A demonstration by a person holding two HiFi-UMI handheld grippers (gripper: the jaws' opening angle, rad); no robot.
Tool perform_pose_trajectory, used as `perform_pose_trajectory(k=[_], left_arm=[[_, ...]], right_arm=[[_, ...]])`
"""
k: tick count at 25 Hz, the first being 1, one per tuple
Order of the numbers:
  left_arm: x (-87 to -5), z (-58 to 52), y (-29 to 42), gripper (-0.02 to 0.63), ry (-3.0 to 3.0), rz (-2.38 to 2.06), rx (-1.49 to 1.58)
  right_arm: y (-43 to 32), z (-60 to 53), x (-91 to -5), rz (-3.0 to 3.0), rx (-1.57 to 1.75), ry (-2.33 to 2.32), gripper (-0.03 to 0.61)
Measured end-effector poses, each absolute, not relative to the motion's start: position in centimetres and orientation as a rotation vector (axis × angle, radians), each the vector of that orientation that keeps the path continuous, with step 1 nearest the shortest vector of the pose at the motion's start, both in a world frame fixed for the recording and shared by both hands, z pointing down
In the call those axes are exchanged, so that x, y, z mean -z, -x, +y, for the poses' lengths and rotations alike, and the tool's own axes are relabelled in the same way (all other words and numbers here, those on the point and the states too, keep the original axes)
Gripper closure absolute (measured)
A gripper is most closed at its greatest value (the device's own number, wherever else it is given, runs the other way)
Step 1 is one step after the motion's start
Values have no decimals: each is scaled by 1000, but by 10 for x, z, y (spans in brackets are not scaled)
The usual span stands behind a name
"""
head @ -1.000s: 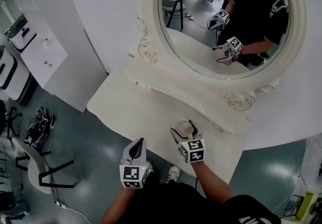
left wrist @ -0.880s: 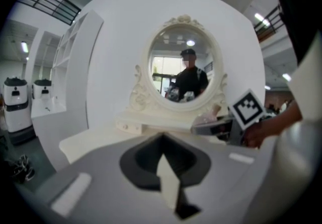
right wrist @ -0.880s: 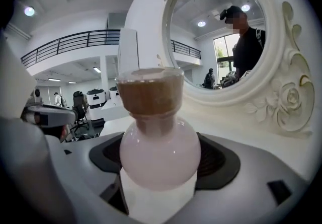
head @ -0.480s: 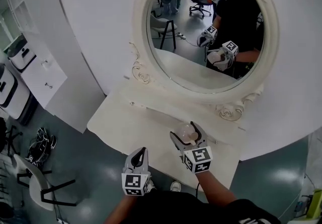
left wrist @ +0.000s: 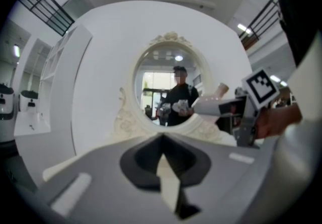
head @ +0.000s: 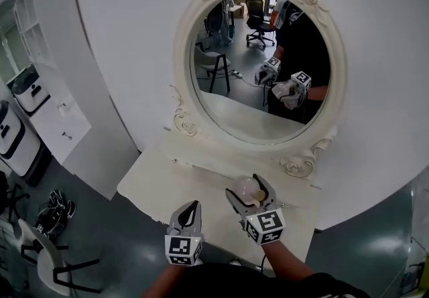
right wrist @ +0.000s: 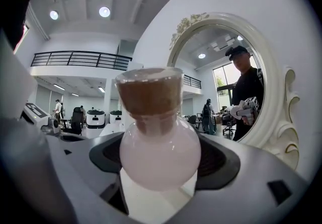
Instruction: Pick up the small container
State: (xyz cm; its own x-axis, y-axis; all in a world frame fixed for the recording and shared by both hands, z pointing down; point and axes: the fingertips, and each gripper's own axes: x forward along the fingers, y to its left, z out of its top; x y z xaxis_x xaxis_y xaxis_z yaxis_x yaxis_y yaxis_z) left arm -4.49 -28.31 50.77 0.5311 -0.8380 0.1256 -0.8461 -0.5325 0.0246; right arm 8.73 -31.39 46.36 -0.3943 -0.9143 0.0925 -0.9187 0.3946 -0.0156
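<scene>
Cork (right wrist: pixel 151 89) stoppers the round, pink, glassy small container (right wrist: pixel 160 153) clamped in right tongs (head: pixel 249 189); left tongs (left wrist: pixel 163 141) closed, empty.

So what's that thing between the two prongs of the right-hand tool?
A small container, a round pinkish bulb with a brown stopper, held between the right gripper's jaws. The right gripper view shows it plainly.

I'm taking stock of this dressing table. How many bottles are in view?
1. A round pink corked bottle stands between the jaws of the right gripper, over the right end of the dressing table, below the mirror. A smaller one could be hidden behind that gripper.
</scene>
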Motion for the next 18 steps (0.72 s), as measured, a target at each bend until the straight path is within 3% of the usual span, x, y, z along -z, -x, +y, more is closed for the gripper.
perform_pose_trajectory(k=[18], left_arm=[[-491,-285,39,606,-2687,-1497,-87]], right_arm=[[-76,-304,-458,-2620,-64,-1633,196]])
